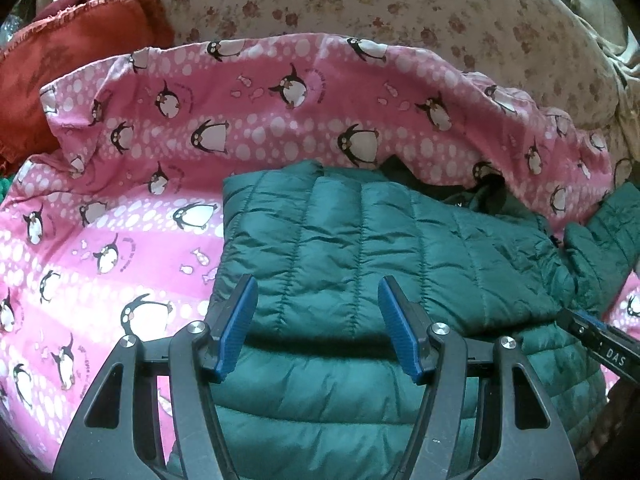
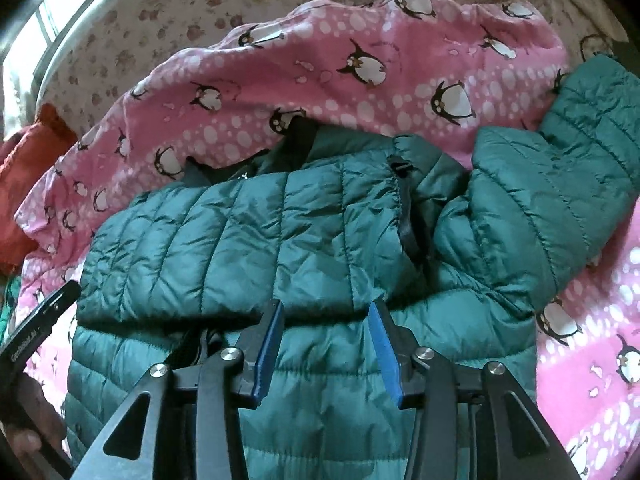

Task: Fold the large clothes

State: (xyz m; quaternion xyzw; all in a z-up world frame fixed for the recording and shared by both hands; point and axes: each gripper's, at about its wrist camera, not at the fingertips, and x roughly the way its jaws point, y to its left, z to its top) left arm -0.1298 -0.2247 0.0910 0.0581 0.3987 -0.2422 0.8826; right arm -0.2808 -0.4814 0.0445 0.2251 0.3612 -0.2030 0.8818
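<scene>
A dark green quilted puffer jacket (image 1: 360, 240) lies on a pink penguin-print blanket (image 1: 120, 248), with one half folded over the other. It also shows in the right wrist view (image 2: 280, 224), with a sleeve (image 2: 560, 168) stretched out to the right. My left gripper (image 1: 318, 292) is open and empty, just above the folded edge of the jacket. My right gripper (image 2: 326, 312) is open and empty above the fold edge. The right gripper's body shows at the right edge of the left wrist view (image 1: 600, 344).
A floral-print bed sheet (image 1: 380, 4) lies beyond the blanket. A red cushion (image 1: 60, 60) sits at the far left. The pink blanket also shows in the right wrist view (image 2: 360, 64). A hand (image 2: 28, 420) holds the left gripper at the lower left.
</scene>
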